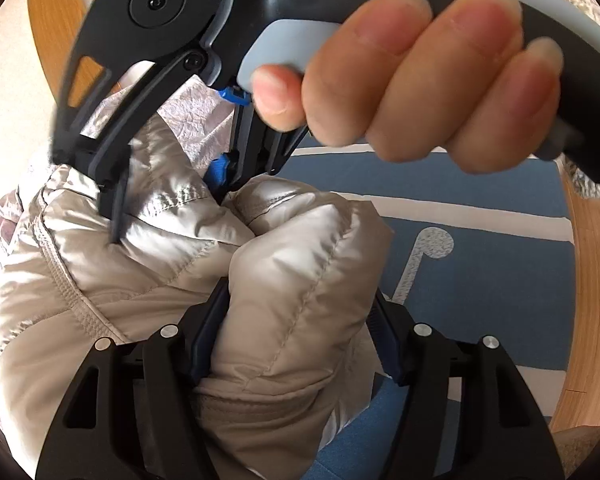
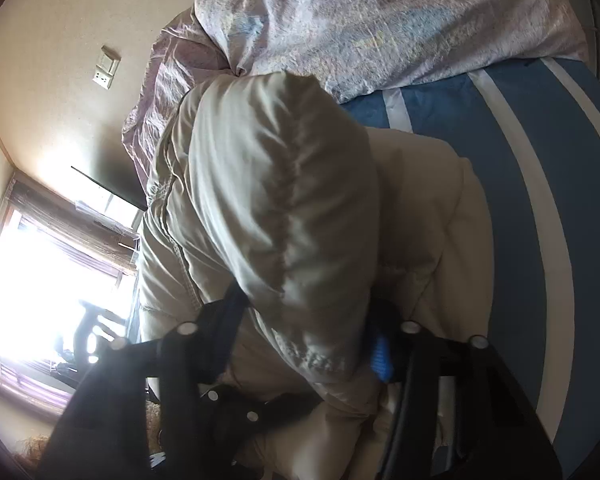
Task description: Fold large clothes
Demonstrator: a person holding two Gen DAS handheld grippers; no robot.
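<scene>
Left wrist view: a blue bedsheet with white stripes (image 1: 480, 280) is lying at 3 o'clock, a crumpled lilac quilt (image 1: 196, 116) at 11 o'clock. The right gripper (image 1: 168, 204), worked by the person's right hand (image 1: 420, 80), is crowding the upper frame, its fingers pressing into the shiny beige quilted puffer jacket (image 1: 284, 272). The left gripper (image 1: 296, 340) is clamping a thick fold of that jacket at a medium spread.

Right wrist view: a bright window (image 2: 40, 280) is glaring at 9 o'clock, the lilac quilt (image 2: 360, 20) lying at 12. The right gripper (image 2: 300, 340) is closing narrowly on a jacket (image 2: 276, 200) ridge, both pads touching.
</scene>
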